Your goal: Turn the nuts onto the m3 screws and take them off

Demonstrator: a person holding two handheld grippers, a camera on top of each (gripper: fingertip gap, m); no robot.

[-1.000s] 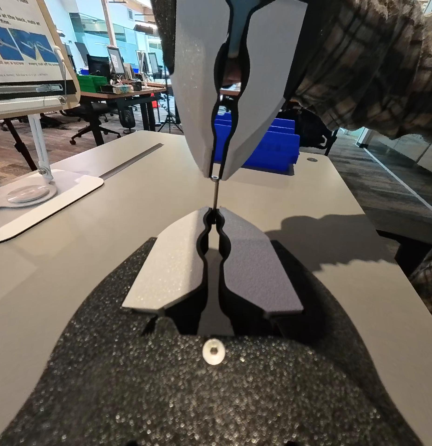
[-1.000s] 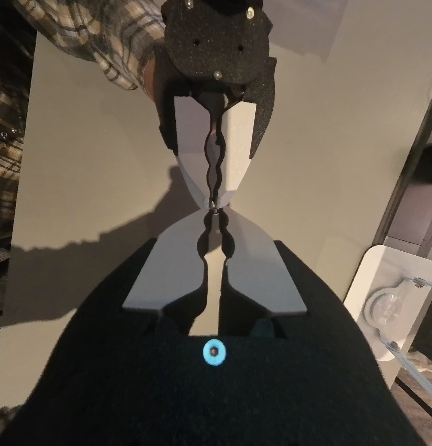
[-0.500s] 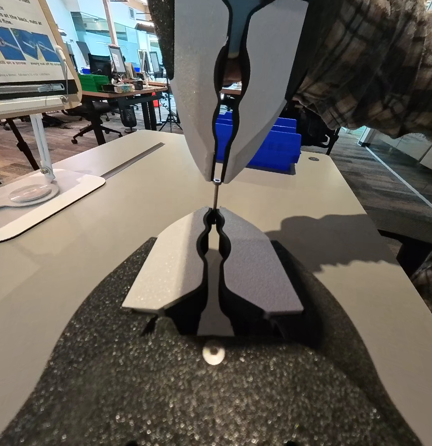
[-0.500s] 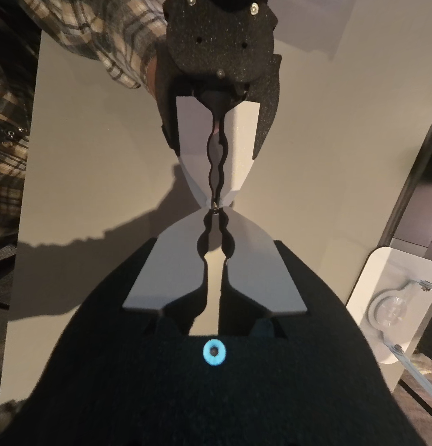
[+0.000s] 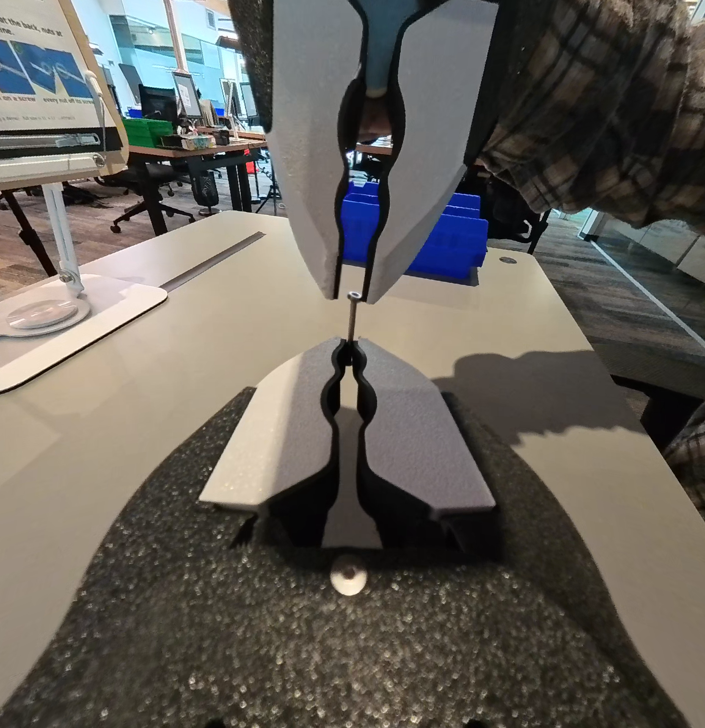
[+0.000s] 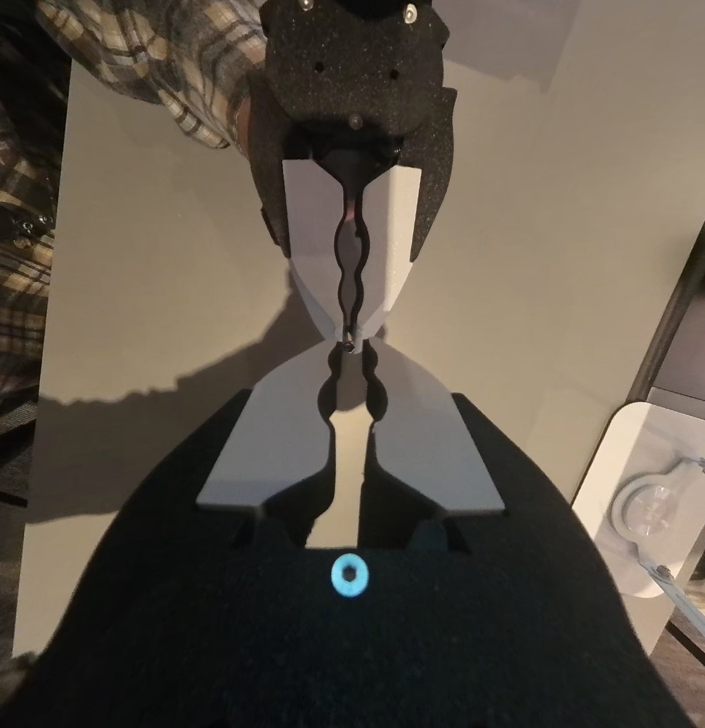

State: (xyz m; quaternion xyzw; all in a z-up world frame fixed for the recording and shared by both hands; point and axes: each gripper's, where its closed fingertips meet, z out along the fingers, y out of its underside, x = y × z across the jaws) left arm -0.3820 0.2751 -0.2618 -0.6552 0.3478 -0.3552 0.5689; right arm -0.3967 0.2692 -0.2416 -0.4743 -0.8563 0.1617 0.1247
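Note:
My left gripper (image 5: pixel 350 346) is shut on the lower end of a thin m3 screw (image 5: pixel 351 320) and holds it upright above the table. A small nut (image 5: pixel 354 295) sits on the screw's top end. My right gripper (image 5: pixel 352 298) comes down from above, its fingertips a little apart on either side of the nut, with a small gap on each side. In the right wrist view the right gripper (image 6: pixel 350 351) meets the left gripper (image 6: pixel 348 334) tip to tip, with the nut (image 6: pixel 348 347) between them.
Blue bins (image 5: pixel 449 244) stand at the table's far edge. A document stand with a white base (image 5: pixel 47 315) is at the left; the base also shows in the right wrist view (image 6: pixel 658 492). The beige table (image 5: pixel 185 394) drops off at the right. A plaid sleeve (image 5: pixel 599 98) hangs above. The tips of both grippers are at nearly the same place.
The right gripper's fingers have spread slightly around the nut. The left gripper still holds the screw in the same place.

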